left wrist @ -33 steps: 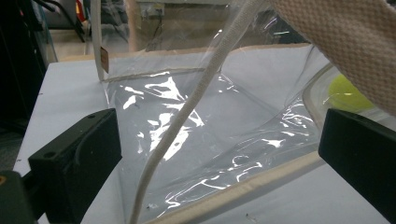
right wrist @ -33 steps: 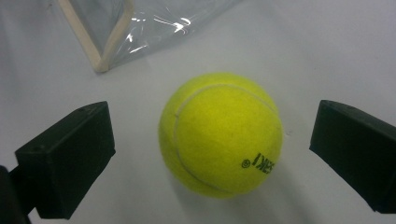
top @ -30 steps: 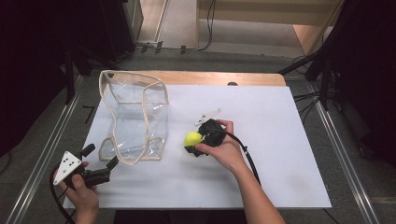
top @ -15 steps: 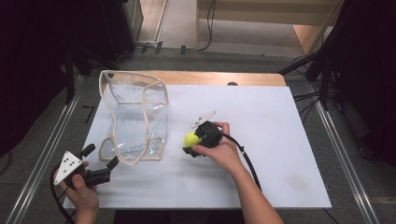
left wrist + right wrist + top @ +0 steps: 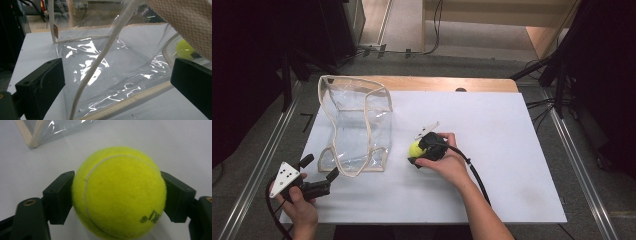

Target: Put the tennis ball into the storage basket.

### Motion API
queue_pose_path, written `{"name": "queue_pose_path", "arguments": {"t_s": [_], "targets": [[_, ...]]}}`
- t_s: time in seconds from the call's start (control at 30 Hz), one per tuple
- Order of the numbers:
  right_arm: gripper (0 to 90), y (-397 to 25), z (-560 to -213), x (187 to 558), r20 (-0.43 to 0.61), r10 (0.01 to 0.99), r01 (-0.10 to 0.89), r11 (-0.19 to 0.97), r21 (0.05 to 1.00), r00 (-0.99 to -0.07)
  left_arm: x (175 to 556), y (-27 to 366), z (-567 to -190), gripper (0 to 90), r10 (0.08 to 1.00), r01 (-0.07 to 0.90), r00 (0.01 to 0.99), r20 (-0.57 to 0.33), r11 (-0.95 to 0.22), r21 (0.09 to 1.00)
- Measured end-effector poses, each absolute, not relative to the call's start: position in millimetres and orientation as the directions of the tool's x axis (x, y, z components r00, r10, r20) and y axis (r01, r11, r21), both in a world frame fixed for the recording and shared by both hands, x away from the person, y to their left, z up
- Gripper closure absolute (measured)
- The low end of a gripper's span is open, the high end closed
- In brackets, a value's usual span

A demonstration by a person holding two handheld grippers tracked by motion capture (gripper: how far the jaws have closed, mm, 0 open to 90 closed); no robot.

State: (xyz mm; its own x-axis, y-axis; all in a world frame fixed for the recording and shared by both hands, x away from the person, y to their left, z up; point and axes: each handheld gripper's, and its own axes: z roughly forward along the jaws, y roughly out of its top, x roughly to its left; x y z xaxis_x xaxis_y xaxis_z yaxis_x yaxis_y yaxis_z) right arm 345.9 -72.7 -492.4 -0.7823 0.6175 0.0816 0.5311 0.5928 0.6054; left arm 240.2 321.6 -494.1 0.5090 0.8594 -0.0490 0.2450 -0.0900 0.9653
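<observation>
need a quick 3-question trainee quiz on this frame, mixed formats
1. True or false: the right claw is shut on the tennis ball.
2. Multiple choice: the left claw is A) gripping the clear bag's trim, B) open near the clear bag, holding nothing, C) holding the ball.
3. Fill in: the clear bag lies to the ball's ____ in the high view.

Key: 1 true; 2 B; 3 left.

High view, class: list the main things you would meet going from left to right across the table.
Left gripper, held open at the table's near left edge → clear bag with beige trim → tennis ball → right gripper, its fingers shut on the ball, with the person's hand behind it.
</observation>
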Motion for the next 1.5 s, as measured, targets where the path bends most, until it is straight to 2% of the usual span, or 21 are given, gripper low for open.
{"name": "queue_pose_path", "arguments": {"t_s": [0.13, 0.63, 1.5], "targets": [[22.8, -75, -491, 348, 0.093, 0.618, 0.538, 0.589, 0.604, -0.781, 240, 322, -494, 0.0, 0.859, 0.245, 0.509, -0.049, -0.09, 0.965], [23.0, -77, -484, 347, 0.09, 0.606, 0.529, 0.601, 0.599, -0.791, 240, 322, -494, 0.0, 0.859, 0.245, 0.51, -0.05, -0.089, 0.965], [23.2, -65, -448, 350, 0.105, 0.556, 0.489, 0.608, 0.625, -0.825, 240, 321, -494, 0.0, 0.857, 0.244, 0.512, -0.05, -0.09, 0.966]]}}
